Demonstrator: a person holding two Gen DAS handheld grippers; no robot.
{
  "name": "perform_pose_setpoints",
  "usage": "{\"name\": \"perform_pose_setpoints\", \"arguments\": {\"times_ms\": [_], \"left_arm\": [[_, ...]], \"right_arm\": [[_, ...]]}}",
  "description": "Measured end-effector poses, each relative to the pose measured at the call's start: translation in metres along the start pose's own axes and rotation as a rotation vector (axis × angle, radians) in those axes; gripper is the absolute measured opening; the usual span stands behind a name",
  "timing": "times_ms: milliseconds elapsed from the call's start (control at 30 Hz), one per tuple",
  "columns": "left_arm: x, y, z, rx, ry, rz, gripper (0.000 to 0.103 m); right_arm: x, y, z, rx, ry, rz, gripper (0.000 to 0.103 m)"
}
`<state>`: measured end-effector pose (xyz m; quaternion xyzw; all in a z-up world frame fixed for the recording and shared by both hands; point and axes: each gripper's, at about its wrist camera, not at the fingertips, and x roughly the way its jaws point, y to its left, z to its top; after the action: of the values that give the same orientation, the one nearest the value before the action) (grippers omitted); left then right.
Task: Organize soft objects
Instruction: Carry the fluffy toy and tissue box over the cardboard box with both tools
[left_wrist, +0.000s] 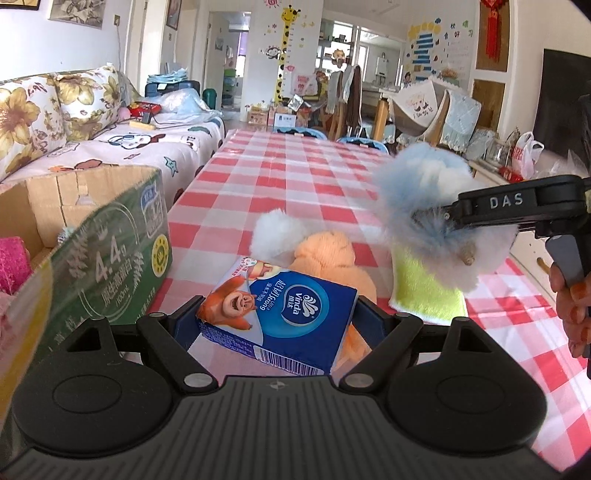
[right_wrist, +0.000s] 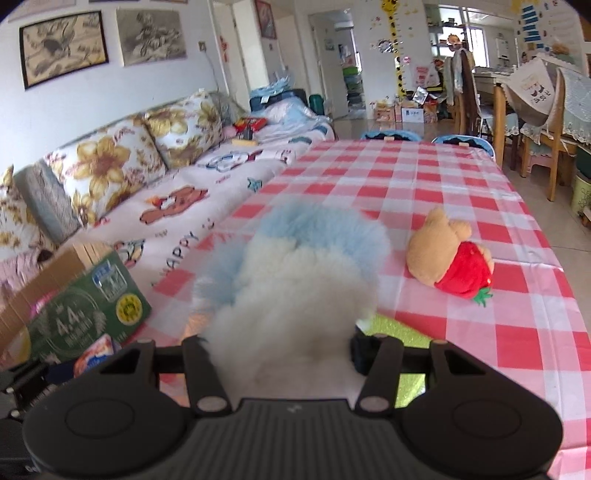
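Two grippers, both gripping: left gripper clamps one tissue pack, right gripper clamps one fluffy toy. Orange plush half hidden behind pack.

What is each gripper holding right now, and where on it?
The left gripper clamps the blue tissue pack across its two sides. The right gripper is shut on the fluffy blue-and-white plush toy, pinching its fluffy upper part.

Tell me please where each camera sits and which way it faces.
Left wrist: behind the left tongs, facing along the table; they grip a tissue pack; a hand shows.
Right wrist: behind the right tongs, facing along the table, gripping a fluffy toy.
Both show the toy and green carton.
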<state>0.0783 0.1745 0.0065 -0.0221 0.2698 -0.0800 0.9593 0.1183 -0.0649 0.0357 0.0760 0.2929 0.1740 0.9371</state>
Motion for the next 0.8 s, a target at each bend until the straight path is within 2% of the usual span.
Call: {"name": "perform_pose_setpoints", "arguments": {"times_ms": [600,800], "left_arm": [[-0.024,0.009,0.019,-0.019,-0.123,-0.042,0.103],[-0.029,0.014,0.022,-0.032,-0.157,-0.048,0.103]], "right_arm": [[-0.043,0.032,0.007,0.029,-0.076,-0.011,0.053],[-0.052,0.046,0.012,0.036,-0.104,0.011,0.053]]}}
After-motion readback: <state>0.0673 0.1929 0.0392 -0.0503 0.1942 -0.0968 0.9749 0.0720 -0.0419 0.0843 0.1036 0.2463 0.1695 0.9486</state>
